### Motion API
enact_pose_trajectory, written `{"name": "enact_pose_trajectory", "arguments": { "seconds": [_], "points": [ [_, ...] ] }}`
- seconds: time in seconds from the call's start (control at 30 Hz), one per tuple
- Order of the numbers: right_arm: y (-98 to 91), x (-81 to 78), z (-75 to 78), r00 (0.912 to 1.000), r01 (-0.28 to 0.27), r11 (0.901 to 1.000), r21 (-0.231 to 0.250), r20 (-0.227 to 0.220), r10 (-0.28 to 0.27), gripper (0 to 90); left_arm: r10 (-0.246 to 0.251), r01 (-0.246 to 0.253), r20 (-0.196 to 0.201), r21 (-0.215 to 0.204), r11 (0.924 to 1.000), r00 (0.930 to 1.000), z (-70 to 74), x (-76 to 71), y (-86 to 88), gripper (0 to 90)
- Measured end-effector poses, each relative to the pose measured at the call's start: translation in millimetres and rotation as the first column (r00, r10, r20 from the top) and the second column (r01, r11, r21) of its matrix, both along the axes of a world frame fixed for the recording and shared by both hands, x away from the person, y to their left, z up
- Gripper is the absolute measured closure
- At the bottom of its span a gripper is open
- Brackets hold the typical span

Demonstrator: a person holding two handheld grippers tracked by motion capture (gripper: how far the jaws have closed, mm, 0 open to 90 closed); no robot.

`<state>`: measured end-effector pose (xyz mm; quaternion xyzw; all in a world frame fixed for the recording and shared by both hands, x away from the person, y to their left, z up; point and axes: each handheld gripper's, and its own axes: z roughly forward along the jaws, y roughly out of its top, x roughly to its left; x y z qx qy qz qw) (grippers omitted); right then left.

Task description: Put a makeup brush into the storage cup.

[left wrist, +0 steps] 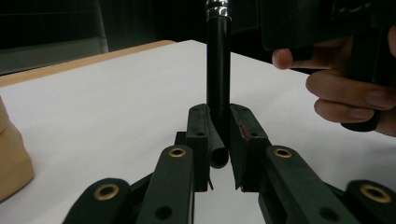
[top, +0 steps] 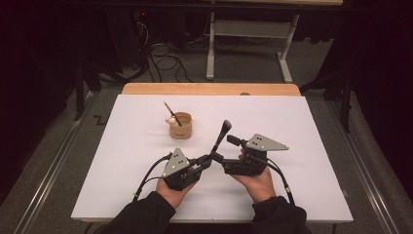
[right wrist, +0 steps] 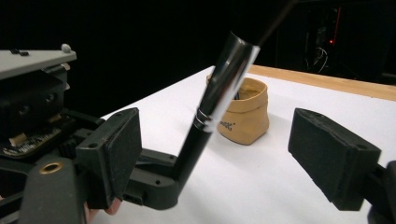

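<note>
**A:** Jaws first: the left gripper (left wrist: 219, 154) is clenched on the bottom end of a black makeup brush (left wrist: 218, 84), its pads pressing the handle from both sides. The jaws of the right gripper (right wrist: 215, 163) stand released, wide apart, with the brush's shiny ferrule rising between them but touching neither pad.

**B:** So where exactly is the brush?

**A:** In the air over the front middle of the white tabletop (top: 122, 161), tilted up and away from the person, its dark bristle head uppermost. In the high view it runs from the left gripper (top: 208, 159) up toward the tan cup (top: 180, 126), which sits well apart, farther back on the tabletop.

**B:** Why held by the very end?

**A:** Likely to leave the rest of the handle free. With one gripper pinching only the tip, the other has bare shaft to close on, which reads as a hand-over between the two.

**B:** And the right gripper (top: 229, 141)?

**A:** It sits just beside the left one, its pads flanking the brush, a placement that suits taking it. The cup already carries a thin stick (top: 171, 112) leaning on its rim and something small and pale I cannot identify, so it seems the place for such tools.

**B:** Any risk?

**A:** The end grip is slim; a nudge could swing the brush.
</note>
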<state>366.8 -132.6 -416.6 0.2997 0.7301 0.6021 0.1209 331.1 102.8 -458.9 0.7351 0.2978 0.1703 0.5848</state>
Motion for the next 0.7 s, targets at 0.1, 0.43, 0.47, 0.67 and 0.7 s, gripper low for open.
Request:
{"name": "enact_pose_trajectory", "arguments": {
  "seconds": [0.1,0.43,0.47,0.67,0.7],
  "points": [
    [-0.3,0.5,-0.9,0.9999,0.001,0.9999,0.010,-0.011,-0.001,21.0,-0.001,0.001,-0.001,-0.001,1.0000,1.0000,-0.4,0.2,-0.4,79.1],
    [-1.3,1.9,-2.0,0.9995,0.016,0.9988,0.046,-0.029,-0.014,30.1,0.002,-0.002,-0.006,-0.003,1.0000,1.0000,-0.7,-0.5,-0.2,79.2],
    [-1.7,1.7,-1.8,0.9994,0.017,0.9986,0.050,-0.032,-0.016,31.3,0.001,-0.001,-0.006,-0.002,1.0000,1.0000,-0.8,-0.5,-0.3,79.2],
    [-3.9,1.9,-2.3,0.9991,0.015,0.9963,0.085,-0.040,-0.011,41.6,0.000,0.000,-0.007,-0.001,1.0000,1.0000,-1.7,-1.0,-1.3,79.2],
    [-4.4,2.0,-2.3,0.9991,0.014,0.9959,0.089,-0.041,-0.011,43.3,0.001,-0.001,-0.007,-0.001,1.0000,1.0000,-1.8,-1.1,-1.4,79.1]
  ]
}}
